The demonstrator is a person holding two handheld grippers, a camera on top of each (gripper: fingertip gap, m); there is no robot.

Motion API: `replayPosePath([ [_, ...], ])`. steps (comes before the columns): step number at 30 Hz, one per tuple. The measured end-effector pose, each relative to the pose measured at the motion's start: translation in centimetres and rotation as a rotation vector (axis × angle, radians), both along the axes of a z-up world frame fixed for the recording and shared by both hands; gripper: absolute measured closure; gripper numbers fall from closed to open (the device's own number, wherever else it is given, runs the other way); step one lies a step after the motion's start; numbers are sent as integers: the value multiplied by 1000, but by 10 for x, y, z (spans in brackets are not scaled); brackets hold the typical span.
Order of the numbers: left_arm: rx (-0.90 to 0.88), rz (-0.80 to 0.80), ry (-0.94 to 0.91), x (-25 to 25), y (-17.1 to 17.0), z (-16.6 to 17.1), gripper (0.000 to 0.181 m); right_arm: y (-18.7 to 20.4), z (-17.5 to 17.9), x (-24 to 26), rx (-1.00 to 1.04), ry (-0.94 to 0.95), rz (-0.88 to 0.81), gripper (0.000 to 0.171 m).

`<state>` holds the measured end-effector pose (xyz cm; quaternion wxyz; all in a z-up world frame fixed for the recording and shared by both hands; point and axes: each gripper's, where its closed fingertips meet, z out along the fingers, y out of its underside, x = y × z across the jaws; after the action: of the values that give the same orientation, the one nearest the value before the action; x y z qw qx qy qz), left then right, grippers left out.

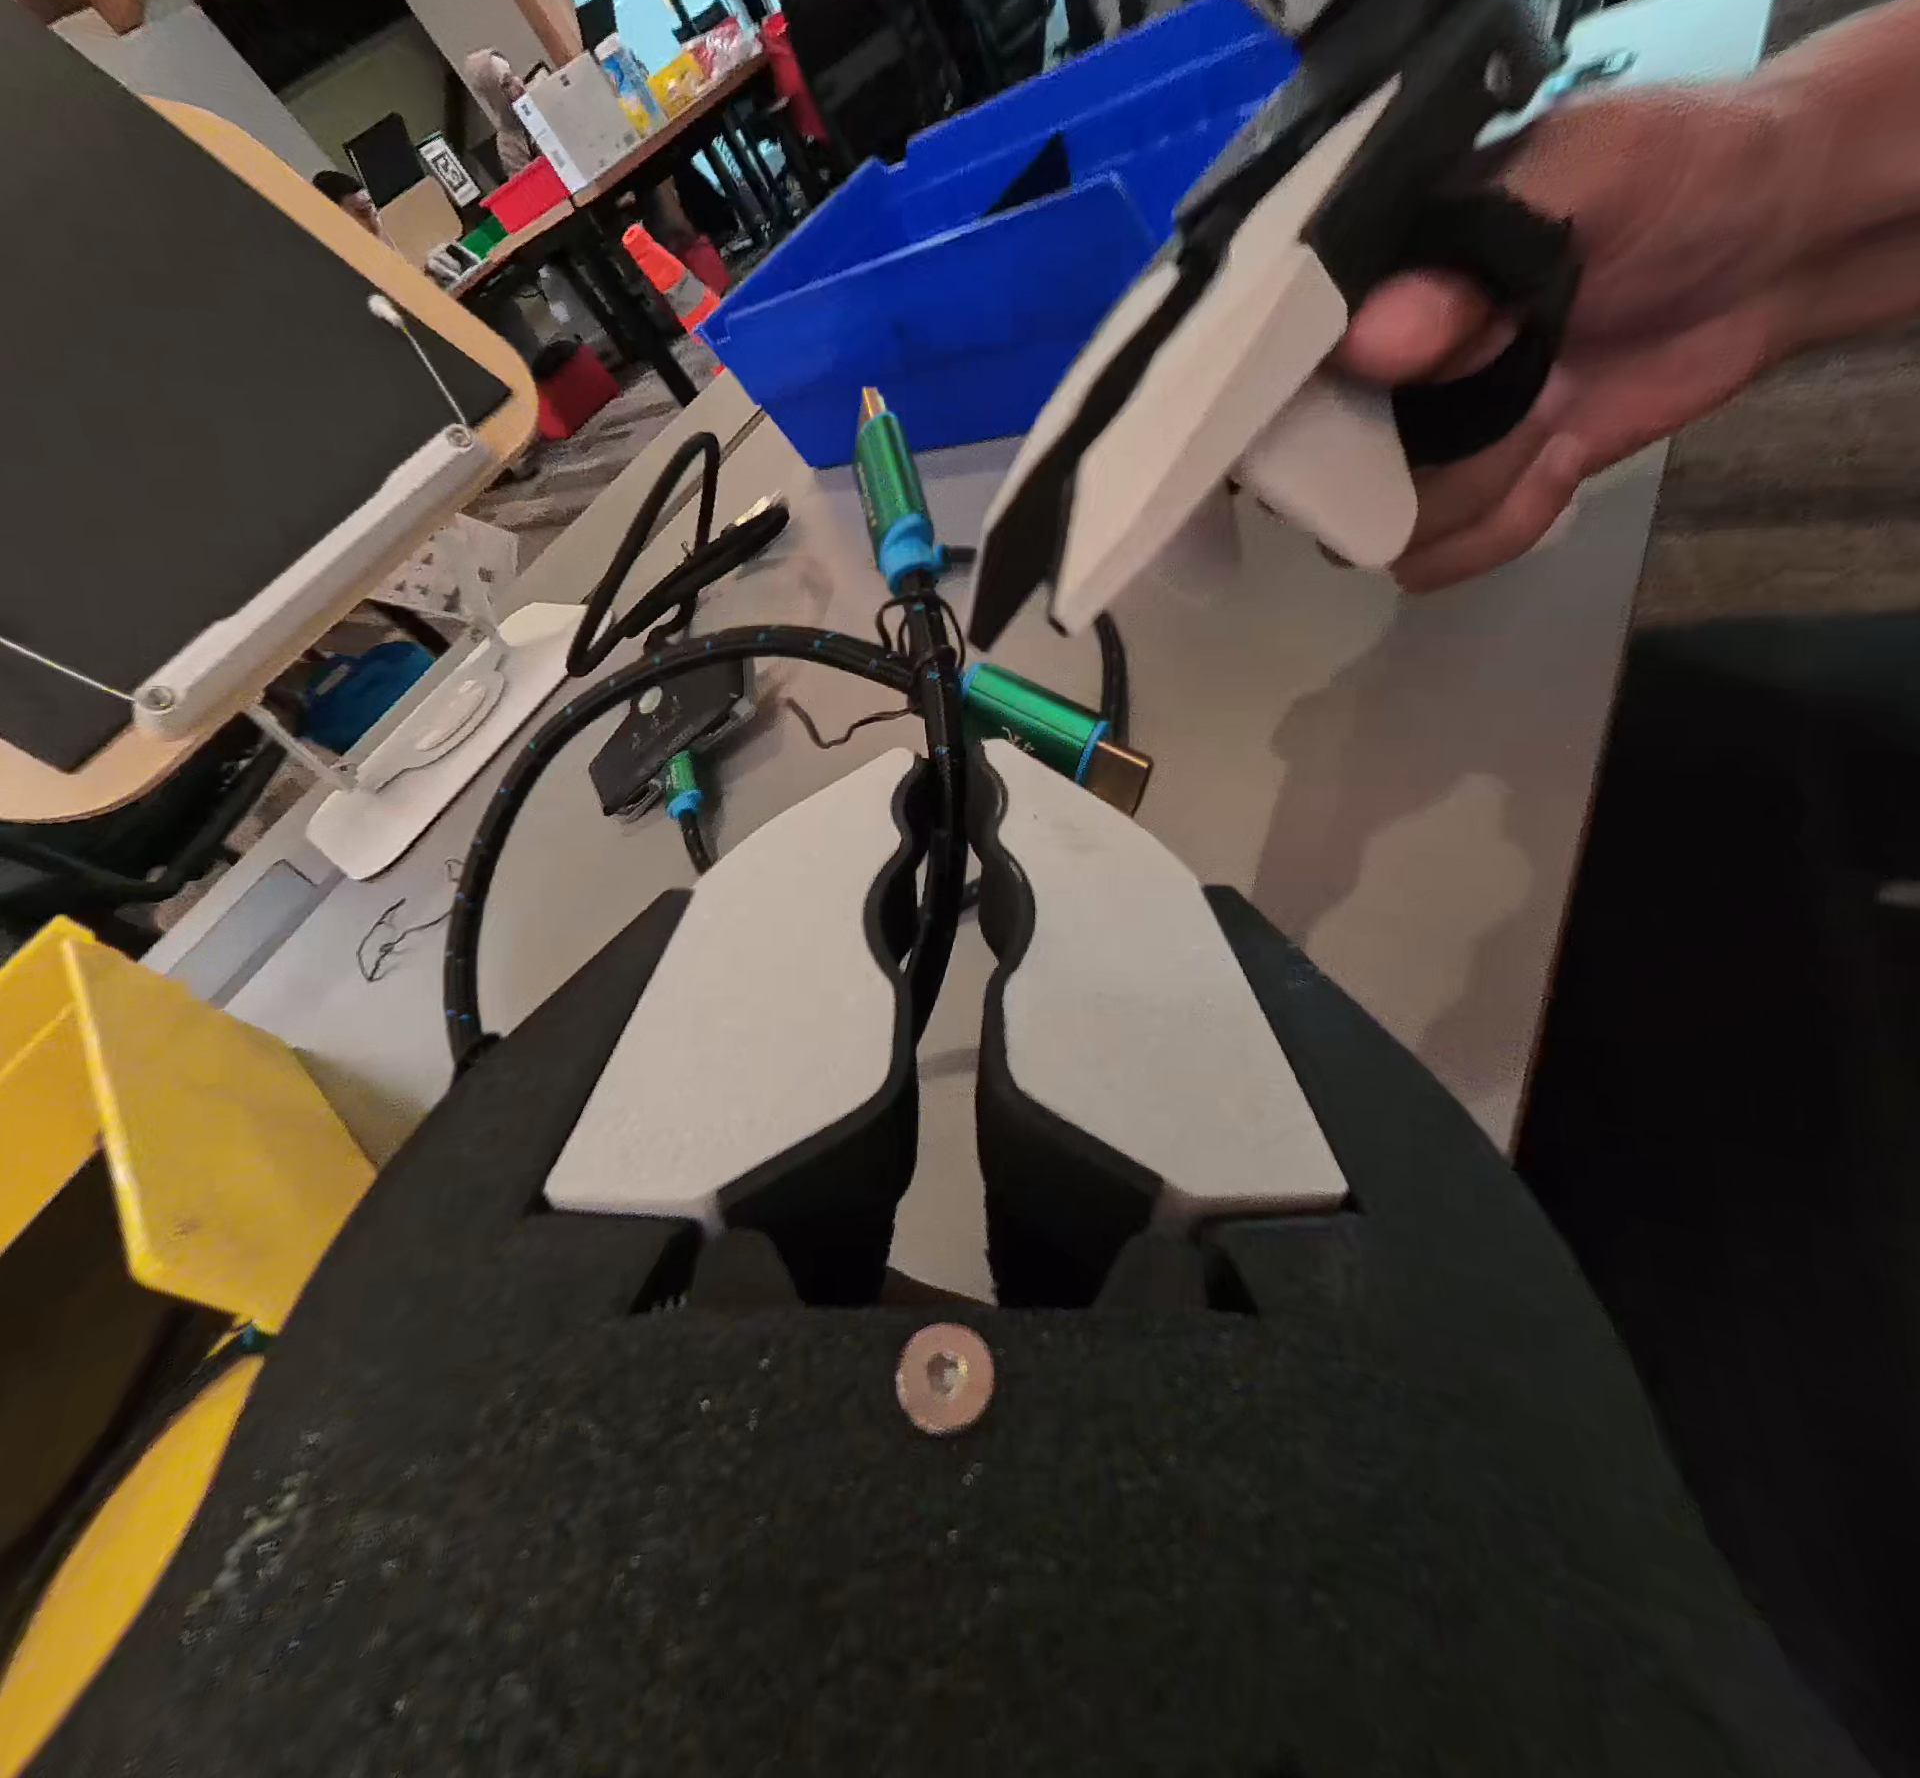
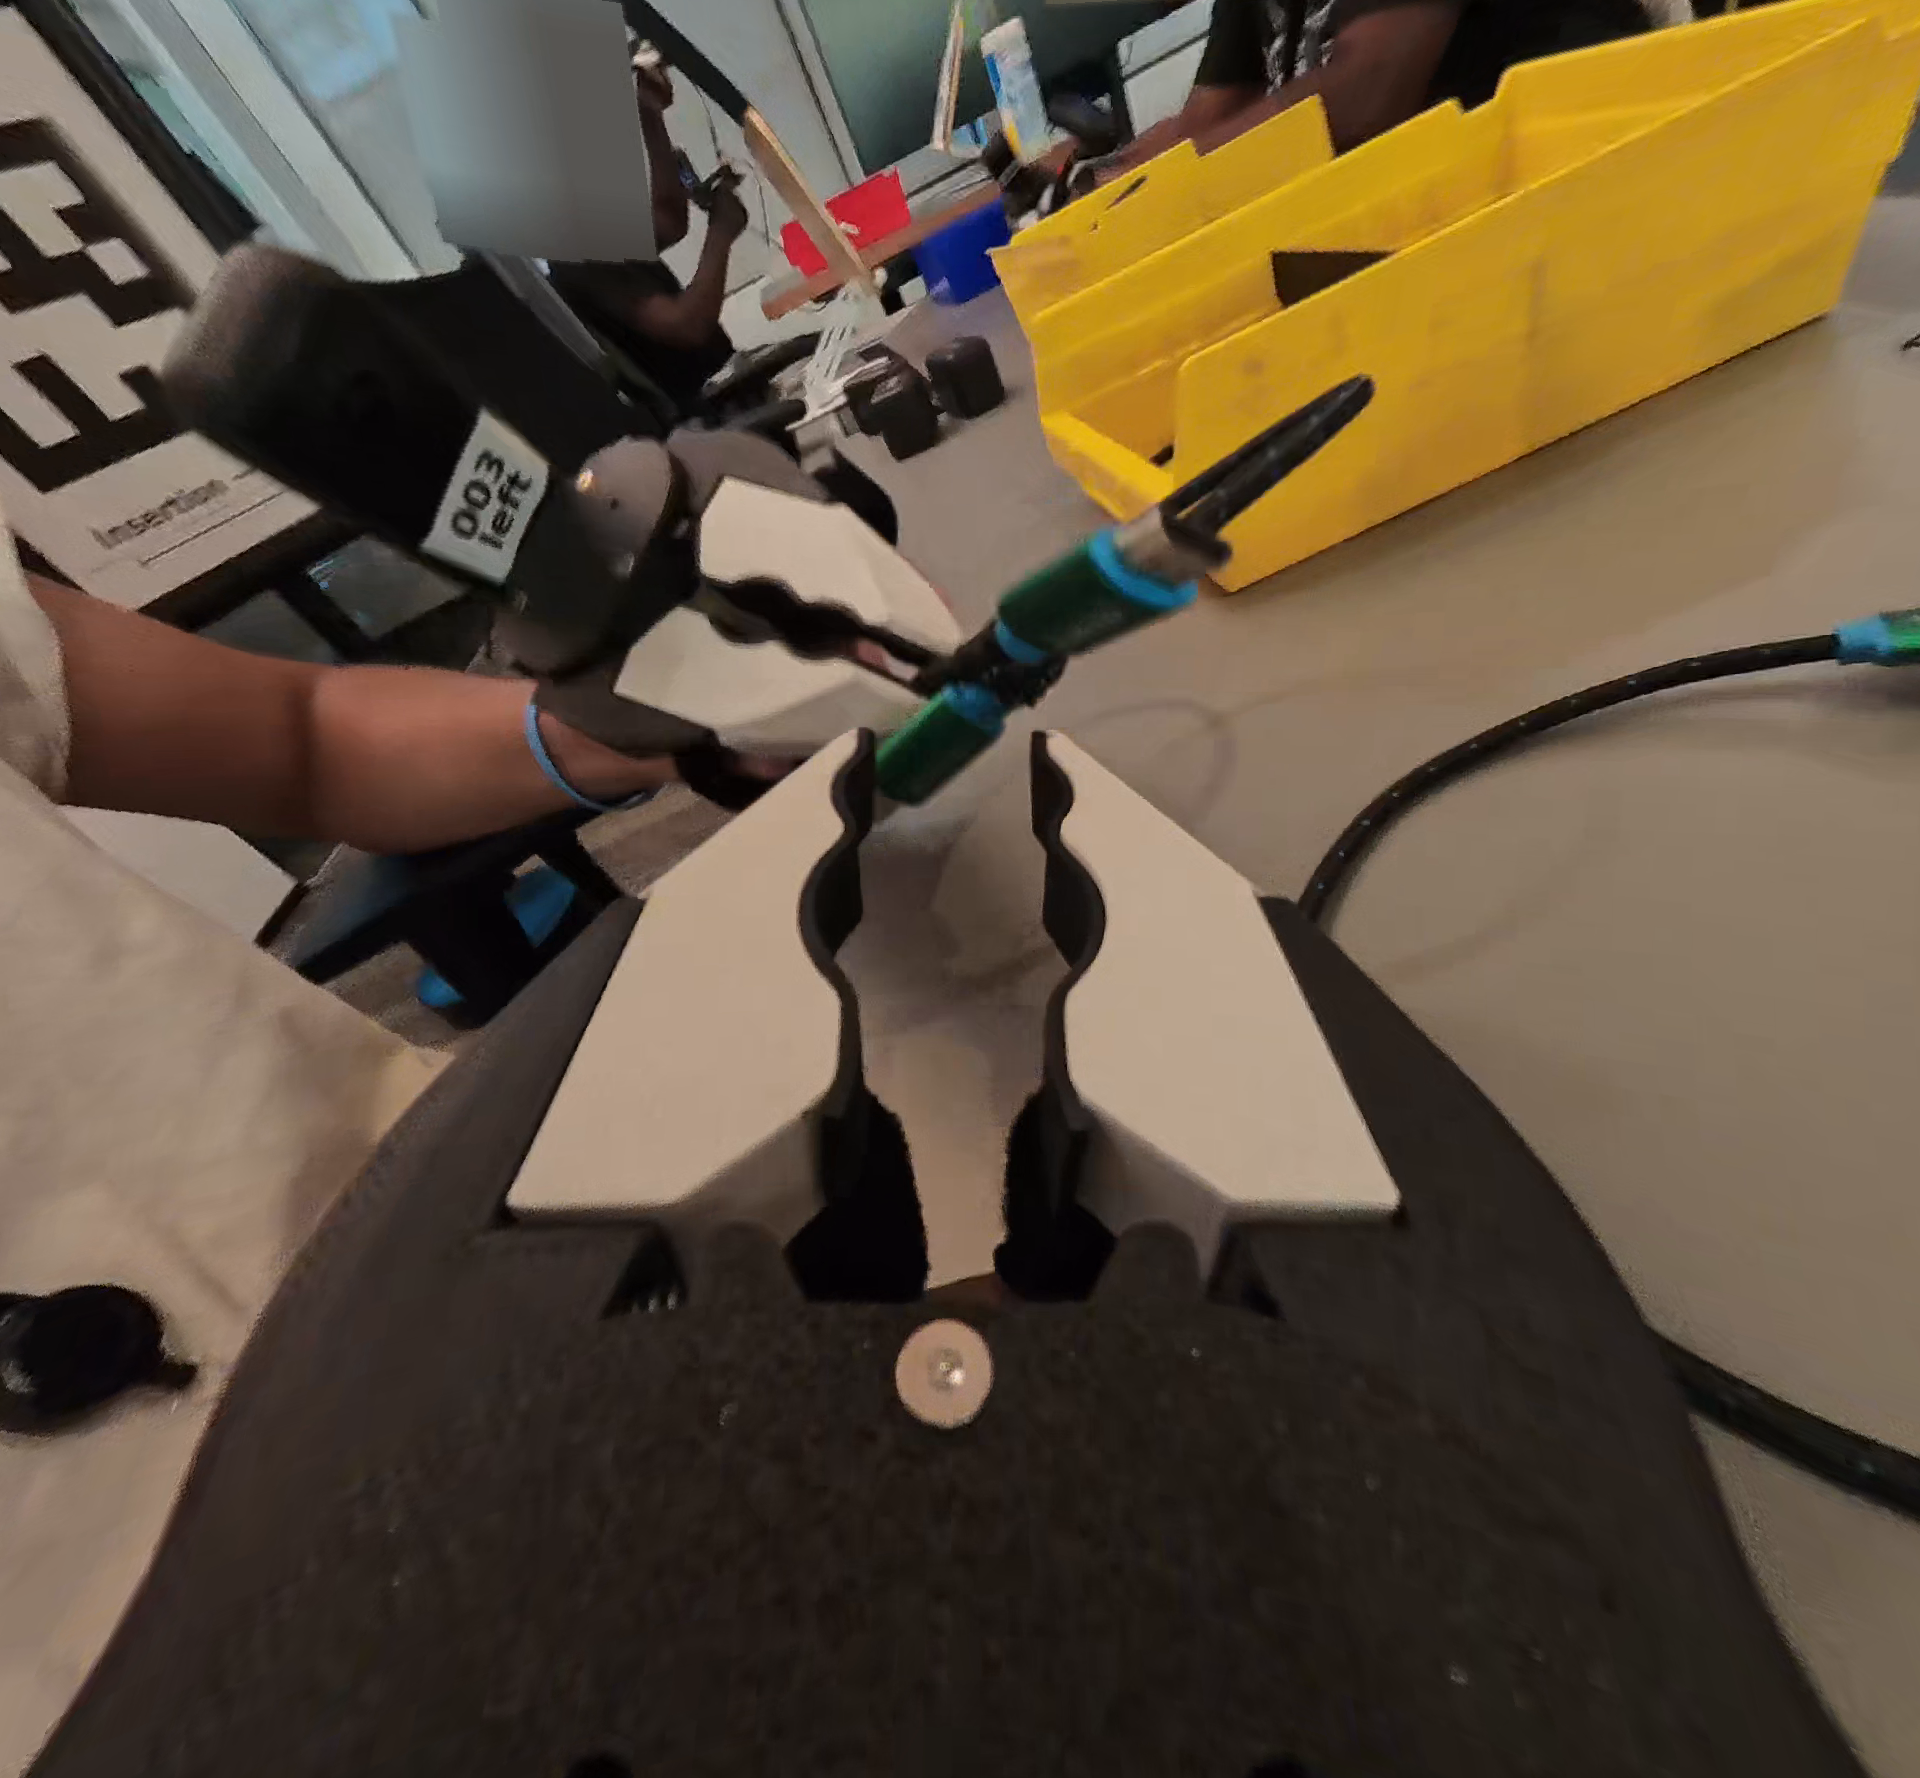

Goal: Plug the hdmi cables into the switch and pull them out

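Black braided HDMI cable (image 1: 940, 772) is clamped between the nearly closed fingers of the left hand-held gripper (image 1: 948, 793), two green plugs (image 1: 1029, 720) being raised above the grey surface (image 1: 1351, 793); the right hand-held gripper (image 2: 945, 772) is held open and empty beside them; the switch (image 1: 670, 736) lies on the surface, one green plug (image 1: 677, 778) seated in it.

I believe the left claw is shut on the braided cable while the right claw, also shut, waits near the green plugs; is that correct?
Not quite: the right claw is open and empty, as the right wrist view shows. The left claw is indeed shut on the braided cable, near the green plugs.
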<state>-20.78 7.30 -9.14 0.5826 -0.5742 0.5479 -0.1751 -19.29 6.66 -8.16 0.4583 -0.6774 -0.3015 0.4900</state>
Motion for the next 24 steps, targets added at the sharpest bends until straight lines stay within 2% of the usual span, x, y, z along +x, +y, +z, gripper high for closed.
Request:
replayPosePath([
  [5, 32, 41, 52, 3, 1, -8, 175, 18, -5, 5, 33, -74, -169, 148],
  [8, 17, 53, 50, 3, 2, -9, 175, 19, -7, 3, 33, -82, -169, 153],
  [11, -5, 62, 43, 1, 4, -9, 175, 18, -8, 2, 40, -93, -162, 169],
  [18, -75, 43, 11, 2, 2, -10, 176, 16, -10, 3, 52, -107, -147, 171],
  [21, -166, 24, -32, 4, 0, -9, 176, 15, -12, 4, 46, -117, -130, 171],
  [24, -353, -13, -141, 6, -2, -4, 176, 17, -16, 6, 49, -142, -139, 171],
])
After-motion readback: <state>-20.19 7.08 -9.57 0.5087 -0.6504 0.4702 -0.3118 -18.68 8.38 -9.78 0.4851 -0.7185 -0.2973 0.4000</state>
